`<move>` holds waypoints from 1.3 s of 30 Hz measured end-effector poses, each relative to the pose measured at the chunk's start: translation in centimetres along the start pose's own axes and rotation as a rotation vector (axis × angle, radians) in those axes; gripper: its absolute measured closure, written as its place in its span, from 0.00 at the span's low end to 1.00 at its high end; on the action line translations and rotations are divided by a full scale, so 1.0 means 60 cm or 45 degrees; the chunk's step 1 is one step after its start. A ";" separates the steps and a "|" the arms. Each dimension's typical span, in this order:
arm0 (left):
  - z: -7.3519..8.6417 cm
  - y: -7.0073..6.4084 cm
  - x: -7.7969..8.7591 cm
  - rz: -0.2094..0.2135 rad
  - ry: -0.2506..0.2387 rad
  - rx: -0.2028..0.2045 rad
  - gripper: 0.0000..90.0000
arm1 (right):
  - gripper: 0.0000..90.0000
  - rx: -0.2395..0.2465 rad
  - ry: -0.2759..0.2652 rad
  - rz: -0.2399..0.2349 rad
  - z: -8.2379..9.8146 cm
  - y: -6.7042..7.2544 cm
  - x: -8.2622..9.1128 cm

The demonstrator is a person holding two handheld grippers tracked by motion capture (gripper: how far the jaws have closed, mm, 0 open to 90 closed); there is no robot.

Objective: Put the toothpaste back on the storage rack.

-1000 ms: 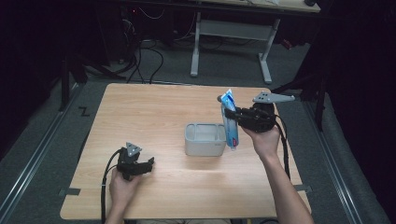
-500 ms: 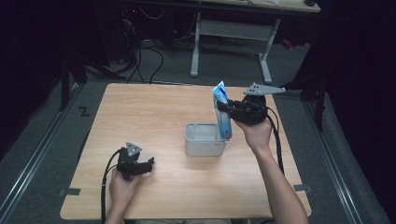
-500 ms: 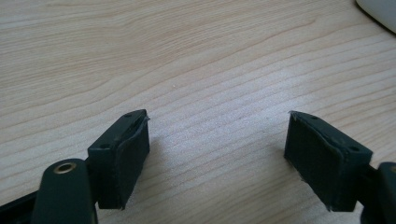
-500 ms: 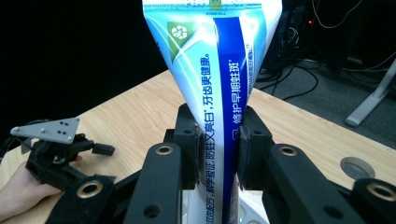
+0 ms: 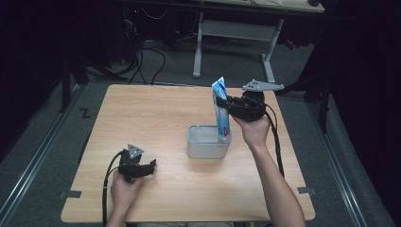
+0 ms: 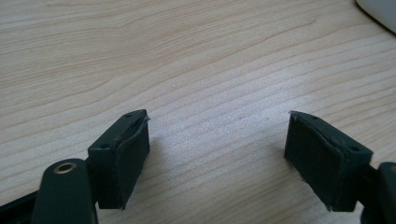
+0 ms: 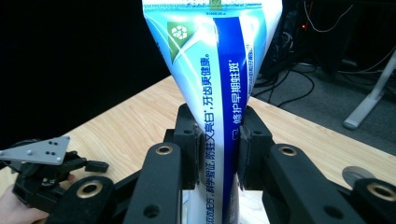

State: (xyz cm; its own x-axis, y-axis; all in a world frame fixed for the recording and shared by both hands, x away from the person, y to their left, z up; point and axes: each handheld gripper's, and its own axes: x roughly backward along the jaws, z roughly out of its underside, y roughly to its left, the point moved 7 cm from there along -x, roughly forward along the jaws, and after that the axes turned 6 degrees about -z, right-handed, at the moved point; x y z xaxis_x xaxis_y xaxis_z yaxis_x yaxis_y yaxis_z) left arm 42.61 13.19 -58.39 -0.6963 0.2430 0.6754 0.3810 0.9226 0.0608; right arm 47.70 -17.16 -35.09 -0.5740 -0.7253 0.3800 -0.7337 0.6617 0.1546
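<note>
Right tongs (image 5: 226,105) clamped on a blue-and-white plastic toothpaste tube (image 5: 221,109), gripped at mid-body. Tube upright, crimped flat end at the top, lower end dipping into the small grey rectangular plastic bin (image 5: 206,147) at the middle of the light wooden surface (image 5: 156,113), close against its right-hand wall. Held vertical, probably so it passes the narrow opening cleanly; gripped midway, likely to stop the soft body folding. Seen in the right gripper view, pads pressing both faces of the tube (image 7: 219,93). Left tongs (image 5: 152,165) spread wide with nothing between, parked low on the surface near the front edge, well apart from the bin, apparently idle.
</note>
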 end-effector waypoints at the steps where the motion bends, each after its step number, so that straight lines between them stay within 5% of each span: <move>1: 0.000 0.000 0.000 -0.001 -0.002 0.000 0.25 | 0.82 0.002 0.000 -0.001 0.000 0.001 -0.002; 24: 0.000 0.000 0.000 0.000 0.001 -0.001 0.25 | 0.82 0.062 0.087 -0.040 -0.003 0.026 -0.086; 39: 0.000 0.000 0.000 -0.002 0.000 -0.002 0.25 | 0.81 0.057 0.145 -0.038 0.024 0.018 -0.106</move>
State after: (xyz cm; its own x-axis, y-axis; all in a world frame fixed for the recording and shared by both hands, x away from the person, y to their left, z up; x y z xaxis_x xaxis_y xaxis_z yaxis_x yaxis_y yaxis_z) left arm 42.60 13.20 -58.40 -0.6969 0.2420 0.6751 0.3811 0.9224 0.0627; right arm 50.03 -12.14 -38.65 -0.5086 -0.7165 0.4774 -0.7666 0.6293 0.1277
